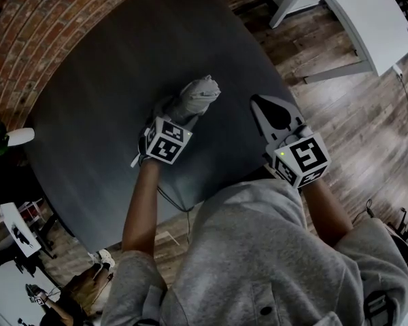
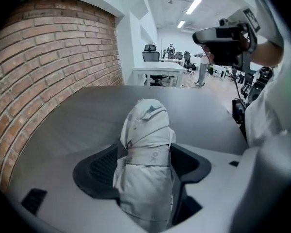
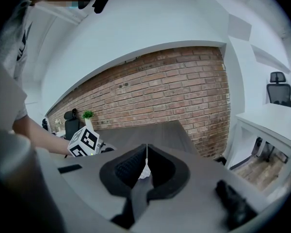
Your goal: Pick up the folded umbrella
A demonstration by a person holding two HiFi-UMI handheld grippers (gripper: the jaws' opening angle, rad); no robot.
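A folded light-grey umbrella lies on the dark round table, its strap wrapped around the middle. My left gripper points steeply down over its near end. In the left gripper view the umbrella fills the gap between the wide-spread jaws of the left gripper, and the black pads do not visibly squeeze it. My right gripper hovers to the right of the umbrella, apart from it. In the right gripper view the right gripper has its tips together and nothing held; a bit of the umbrella shows beyond them.
A brick wall curves around the table's far left side. A small plant in a white pot sits at the table's left edge. A white desk stands on the wooden floor at the upper right. Office chairs stand far behind.
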